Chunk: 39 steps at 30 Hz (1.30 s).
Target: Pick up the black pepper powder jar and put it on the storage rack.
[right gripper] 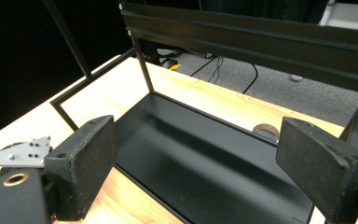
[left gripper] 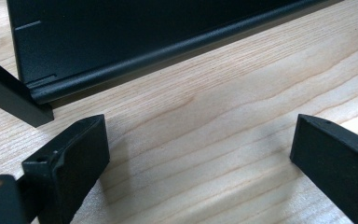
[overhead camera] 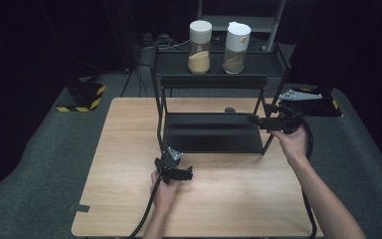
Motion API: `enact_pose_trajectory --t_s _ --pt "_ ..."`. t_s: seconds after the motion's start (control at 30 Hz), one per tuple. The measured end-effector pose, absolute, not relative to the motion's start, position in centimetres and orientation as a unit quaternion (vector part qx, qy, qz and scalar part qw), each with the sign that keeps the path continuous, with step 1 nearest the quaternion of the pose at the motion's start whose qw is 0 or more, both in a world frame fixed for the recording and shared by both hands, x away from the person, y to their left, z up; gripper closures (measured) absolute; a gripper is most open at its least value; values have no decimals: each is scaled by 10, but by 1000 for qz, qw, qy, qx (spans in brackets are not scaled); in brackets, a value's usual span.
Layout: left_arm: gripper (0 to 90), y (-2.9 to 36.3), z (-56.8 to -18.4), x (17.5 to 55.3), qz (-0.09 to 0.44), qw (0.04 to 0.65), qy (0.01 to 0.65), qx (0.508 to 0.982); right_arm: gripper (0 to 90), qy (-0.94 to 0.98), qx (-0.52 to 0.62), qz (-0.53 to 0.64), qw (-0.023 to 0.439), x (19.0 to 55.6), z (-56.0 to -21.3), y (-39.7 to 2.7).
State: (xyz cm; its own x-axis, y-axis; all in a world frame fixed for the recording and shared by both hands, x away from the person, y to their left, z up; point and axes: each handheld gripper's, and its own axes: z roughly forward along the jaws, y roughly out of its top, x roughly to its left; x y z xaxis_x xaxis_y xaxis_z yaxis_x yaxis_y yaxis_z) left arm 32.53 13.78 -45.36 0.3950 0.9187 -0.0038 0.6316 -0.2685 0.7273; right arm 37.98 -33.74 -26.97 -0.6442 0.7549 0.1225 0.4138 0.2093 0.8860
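Centrally in the high view lies the wooden table [overhead camera: 129, 164], taking up the middle and lower part of the frame. On its far half stands a black two-tier metal rack [overhead camera: 211, 132], its lower shelf [right gripper: 205, 163] a bare dark tray resting on the wood and its upper shelf [overhead camera: 219, 63] in the upper centre of the frame. On that upper shelf stand two white-capped jars side by side, slightly apart: the left jar [overhead camera: 199, 47] and the right jar [overhead camera: 236, 48], both holding a tan powder in their lower part.

At right of centre the right gripper [overhead camera: 254, 120] hovers at the rack's right side, beside the right front post, its jaws pointing toward the lower shelf. In the right gripper view its jaws stand apart and released, with nothing between them. Just below the rack's front left corner, in the lower centre of the high view, the left gripper [overhead camera: 185, 175] sits low over the wood. In the left gripper view its jaws are spread wide and released over bare wood, close to the lower shelf's front edge.

A small round dark object [overhead camera: 230, 110] lies on the table behind the rack.
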Motion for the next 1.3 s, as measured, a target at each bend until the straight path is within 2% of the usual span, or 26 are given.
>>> enact_pose_trajectory --t_s 0.7,1.3 --pt "45 138 -454 325 216 332 506 766 123 777 383 464 183 377 -310 -311" --pt "45 138 -454 325 216 332 505 767 129 787 393 443 171 373 -362 -300"
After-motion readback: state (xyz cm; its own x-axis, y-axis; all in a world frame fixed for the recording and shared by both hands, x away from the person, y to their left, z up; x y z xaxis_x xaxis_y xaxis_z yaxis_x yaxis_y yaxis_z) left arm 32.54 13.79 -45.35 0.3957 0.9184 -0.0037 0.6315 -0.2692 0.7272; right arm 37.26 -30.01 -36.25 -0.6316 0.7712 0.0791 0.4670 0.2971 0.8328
